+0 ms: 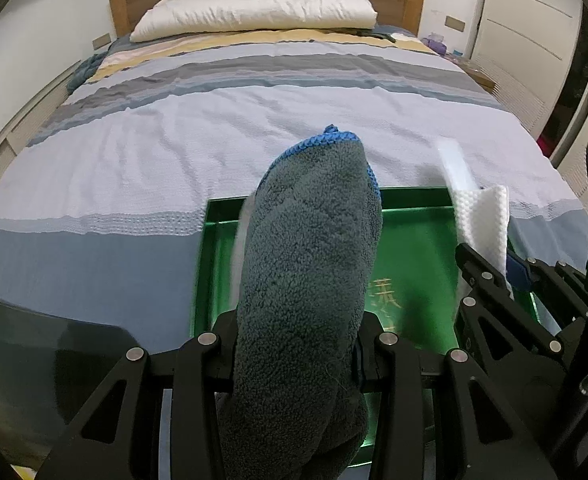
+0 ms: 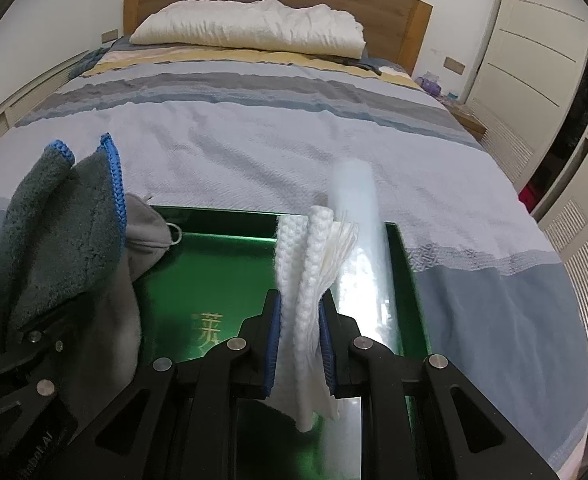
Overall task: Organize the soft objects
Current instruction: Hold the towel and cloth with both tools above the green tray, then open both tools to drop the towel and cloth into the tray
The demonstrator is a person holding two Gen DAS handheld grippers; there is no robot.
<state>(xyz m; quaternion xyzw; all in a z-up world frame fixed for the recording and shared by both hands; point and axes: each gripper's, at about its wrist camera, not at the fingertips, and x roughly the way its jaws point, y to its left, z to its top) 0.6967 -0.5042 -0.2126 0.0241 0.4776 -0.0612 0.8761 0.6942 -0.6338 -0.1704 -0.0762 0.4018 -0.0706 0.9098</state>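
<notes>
Letting either cloth go from this height could drop it half over the green tray's [image 2: 398,264] rim, since both hang loosely and could slump sideways. The left gripper [image 1: 298,344] is clamped on a thick grey towel [image 1: 314,260] with blue edging, which bulges up over the left half of the tray. The right gripper [image 2: 300,340] pinches a folded white textured cloth [image 2: 298,280] between its blue pads, over the tray's right side beside a clear plastic roll [image 2: 358,240] lying along the right wall. A light grey cloth [image 2: 145,232] lies at the far left corner. Both grippers tilt steeply down towards the tray, which sits on the near end of the striped bedspread [image 1: 173,152]. The towel's bulk could also drag across that grey cloth.
</notes>
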